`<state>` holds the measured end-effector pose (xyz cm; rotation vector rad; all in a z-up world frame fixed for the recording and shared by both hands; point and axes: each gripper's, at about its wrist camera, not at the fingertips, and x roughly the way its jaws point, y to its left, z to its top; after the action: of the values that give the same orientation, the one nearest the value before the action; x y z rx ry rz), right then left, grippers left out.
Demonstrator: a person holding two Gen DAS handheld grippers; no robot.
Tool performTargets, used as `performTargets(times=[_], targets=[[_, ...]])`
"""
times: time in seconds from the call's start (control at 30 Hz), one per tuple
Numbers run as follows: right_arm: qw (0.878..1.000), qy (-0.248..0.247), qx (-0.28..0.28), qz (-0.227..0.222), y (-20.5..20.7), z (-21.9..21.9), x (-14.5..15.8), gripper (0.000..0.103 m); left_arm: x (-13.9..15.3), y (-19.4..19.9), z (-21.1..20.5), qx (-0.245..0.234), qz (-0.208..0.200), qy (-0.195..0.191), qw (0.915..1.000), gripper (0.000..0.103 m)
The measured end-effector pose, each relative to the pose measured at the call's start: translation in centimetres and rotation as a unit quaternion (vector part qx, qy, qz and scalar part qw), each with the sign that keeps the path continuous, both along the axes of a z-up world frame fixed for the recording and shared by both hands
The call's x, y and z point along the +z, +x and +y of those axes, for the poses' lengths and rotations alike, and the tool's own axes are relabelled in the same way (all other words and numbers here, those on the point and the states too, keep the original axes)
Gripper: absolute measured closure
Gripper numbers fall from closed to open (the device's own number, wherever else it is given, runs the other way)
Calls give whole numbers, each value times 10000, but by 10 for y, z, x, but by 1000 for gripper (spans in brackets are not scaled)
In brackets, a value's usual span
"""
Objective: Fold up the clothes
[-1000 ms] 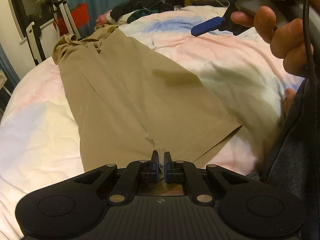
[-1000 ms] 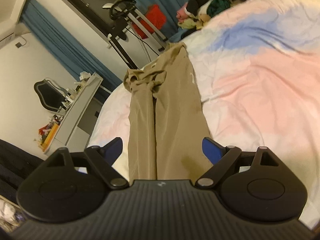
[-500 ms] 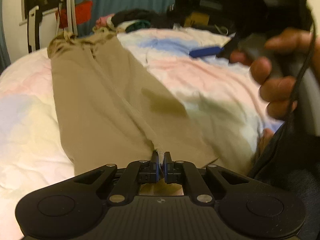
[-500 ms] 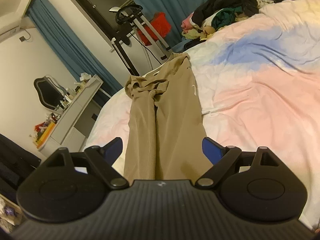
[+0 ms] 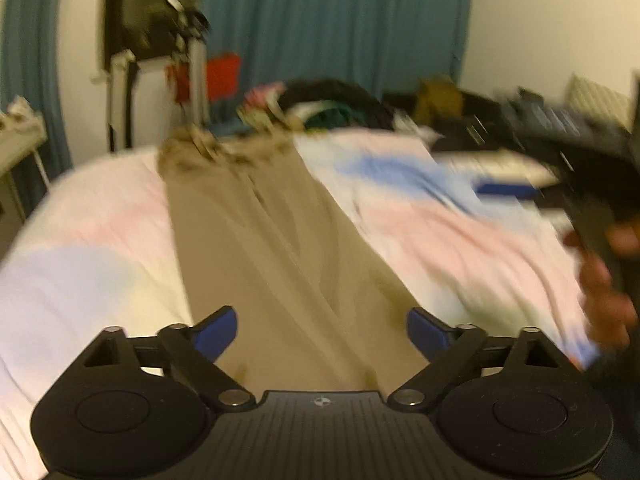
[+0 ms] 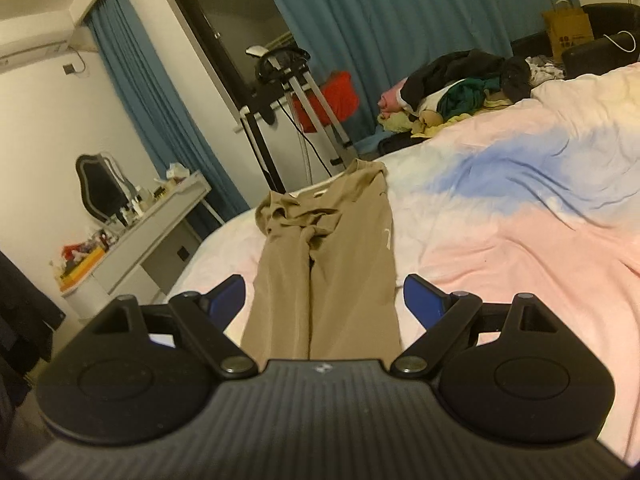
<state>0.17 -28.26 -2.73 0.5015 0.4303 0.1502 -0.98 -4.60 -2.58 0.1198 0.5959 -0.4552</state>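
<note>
Khaki trousers (image 6: pixel 320 280) are spread lengthwise on the bed (image 6: pixel 520 240), unheld; both the left gripper (image 5: pixel 320 334) and the right gripper (image 6: pixel 324 300) show jaws wide apart. Bunched waistband fabric could be folded in crooked.

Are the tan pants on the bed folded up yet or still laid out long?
Laid out long. The pants stretch lengthwise across the bed, legs side by side, waist bunched at the far end. No crosswise fold shows.

Two wrist views along the bed (image 6: pixel 520 240)

The trousers (image 5: pixel 280 260) (image 6: pixel 320 280) and far curtain (image 5: pixel 332 20) (image 6: pixel 400 20) are shared; both are seen low and near, lengthwise.
</note>
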Motion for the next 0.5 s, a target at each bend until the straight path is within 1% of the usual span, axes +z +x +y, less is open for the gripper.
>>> performTargets(times=[0.1, 0.17, 0.23, 0.3, 0.37, 0.5], targets=[[9999, -23, 84, -125, 1, 5, 0, 16, 4, 22, 2, 188, -265, -113, 9994, 4], [9996, -115, 171, -193, 4, 11, 0, 15, -2, 33, 5, 362, -335, -136, 9987, 4], [9989, -263, 363, -166, 15, 20, 1, 23, -12, 40, 12, 487, -274, -222, 9982, 4], [9971, -524, 545, -122, 30, 30, 1, 24, -24, 42, 21, 548, -170, -262, 9980, 4], [9943, -736, 758, -119, 49, 43, 2, 24, -32, 41, 30, 597, -141, -222, 9979, 4], [9879, -1109, 1082, 29, 104, 72, 0, 24, -40, 48, 43, 742, -193, -174, 9969, 4]])
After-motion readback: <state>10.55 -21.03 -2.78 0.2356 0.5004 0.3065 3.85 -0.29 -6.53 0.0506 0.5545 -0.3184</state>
